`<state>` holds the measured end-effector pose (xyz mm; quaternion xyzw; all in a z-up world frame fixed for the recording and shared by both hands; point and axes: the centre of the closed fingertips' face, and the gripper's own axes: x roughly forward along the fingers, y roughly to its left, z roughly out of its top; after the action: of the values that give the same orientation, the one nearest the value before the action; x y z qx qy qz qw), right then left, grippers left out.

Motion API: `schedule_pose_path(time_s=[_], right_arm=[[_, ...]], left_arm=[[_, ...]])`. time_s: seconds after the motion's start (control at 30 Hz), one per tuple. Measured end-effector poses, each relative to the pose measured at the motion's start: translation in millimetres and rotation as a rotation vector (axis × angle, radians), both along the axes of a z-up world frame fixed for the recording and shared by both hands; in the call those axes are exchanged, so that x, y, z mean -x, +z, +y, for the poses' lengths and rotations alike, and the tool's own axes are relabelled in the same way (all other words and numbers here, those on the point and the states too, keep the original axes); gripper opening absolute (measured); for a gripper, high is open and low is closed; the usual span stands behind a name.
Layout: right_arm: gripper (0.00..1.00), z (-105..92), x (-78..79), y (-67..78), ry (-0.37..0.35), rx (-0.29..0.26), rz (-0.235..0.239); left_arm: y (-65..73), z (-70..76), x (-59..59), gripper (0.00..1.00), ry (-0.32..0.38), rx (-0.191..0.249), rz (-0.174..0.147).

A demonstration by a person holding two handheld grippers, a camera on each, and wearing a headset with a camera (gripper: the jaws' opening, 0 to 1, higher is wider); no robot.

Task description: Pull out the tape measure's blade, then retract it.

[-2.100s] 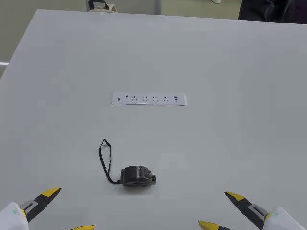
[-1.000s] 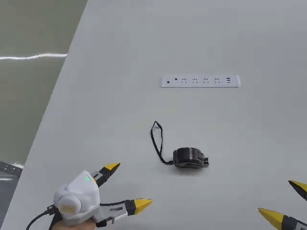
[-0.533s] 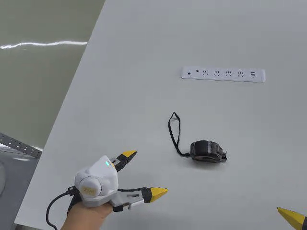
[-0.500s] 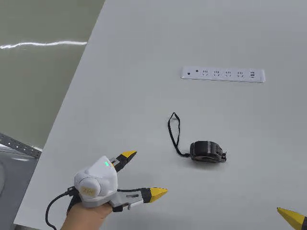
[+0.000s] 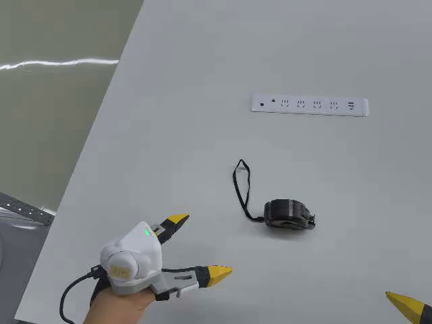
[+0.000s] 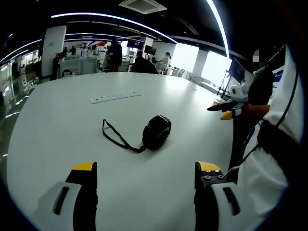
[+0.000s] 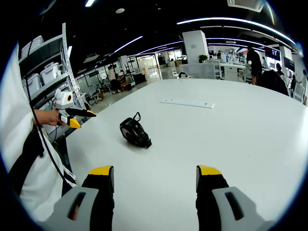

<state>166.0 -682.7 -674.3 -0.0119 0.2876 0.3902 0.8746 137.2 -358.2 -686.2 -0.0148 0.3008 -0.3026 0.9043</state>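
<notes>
The tape measure (image 5: pixel 289 214) still lies untouched on the worktop (image 5: pixel 202 88). The left gripper (image 5: pixel 200 245) and right gripper (image 7: pixel 155 171) hang spread. A power strip (image 5: pixel 309 105) lies beyond.

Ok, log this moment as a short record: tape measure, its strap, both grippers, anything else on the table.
tape measure: black, lying on the white table, blade not drawn out
strap: black loop, attached to the case, flat on the table
left gripper: open, empty, apart from the tape measure
right gripper: open, empty, apart from the tape measure
power strip: white, beyond the tape measure
</notes>
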Motion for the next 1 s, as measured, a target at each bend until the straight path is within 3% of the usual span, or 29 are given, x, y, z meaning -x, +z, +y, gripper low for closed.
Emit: schedule_pose_path(time_s=[1.0], right_arm=[[0.68, 2.0, -3.5, -2.5, 0.025, 0.0, 0.004]], left_arm=[[8.2, -12.7, -10.8, 0.79, -0.075, -0.021, -0.029]])
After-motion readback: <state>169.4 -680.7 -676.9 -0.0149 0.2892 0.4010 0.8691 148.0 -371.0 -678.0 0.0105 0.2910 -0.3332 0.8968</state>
